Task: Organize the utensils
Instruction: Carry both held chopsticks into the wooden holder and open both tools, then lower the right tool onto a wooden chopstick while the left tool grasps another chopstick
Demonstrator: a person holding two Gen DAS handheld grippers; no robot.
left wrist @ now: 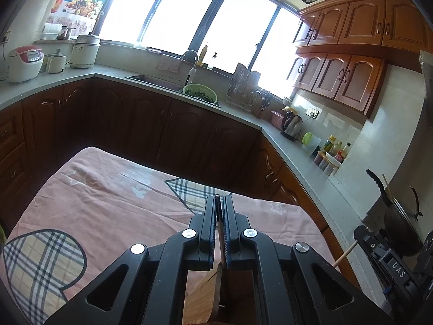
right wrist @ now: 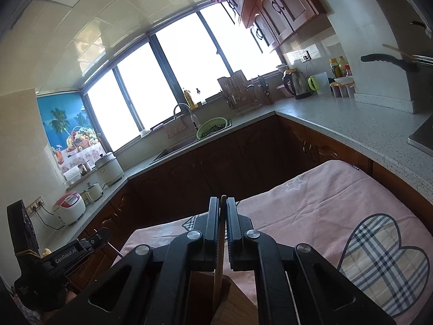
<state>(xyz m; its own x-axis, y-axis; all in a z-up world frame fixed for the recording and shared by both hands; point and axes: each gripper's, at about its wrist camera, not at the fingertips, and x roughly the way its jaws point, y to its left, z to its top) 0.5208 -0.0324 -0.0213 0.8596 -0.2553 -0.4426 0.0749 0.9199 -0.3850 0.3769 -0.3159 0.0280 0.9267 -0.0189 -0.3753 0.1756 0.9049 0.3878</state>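
Observation:
My left gripper (left wrist: pixel 219 203) is shut on a thin metal utensil (left wrist: pixel 222 246) that runs back between the pads toward a wooden holder (left wrist: pixel 205 295) below the jaws. My right gripper (right wrist: pixel 223 201) is shut on a thin wooden utensil (right wrist: pixel 218 265), a chopstick by its look, whose lower end reaches into a wooden block (right wrist: pixel 230 306). Both grippers are held above a table with a pink cloth (left wrist: pixel 108 203) that bears plaid hearts. The right gripper's body shows at the right edge of the left wrist view (left wrist: pixel 389 260), with a wooden stick beside it.
Dark wooden cabinets and a grey L-shaped counter (left wrist: pixel 311 178) surround the table. On the counter are a sink with a green colander (left wrist: pixel 200 93), a dish rack (left wrist: pixel 243 92), a kettle (left wrist: pixel 292 124), bottles, rice cookers (left wrist: pixel 24 63) and a wok (left wrist: pixel 400 216).

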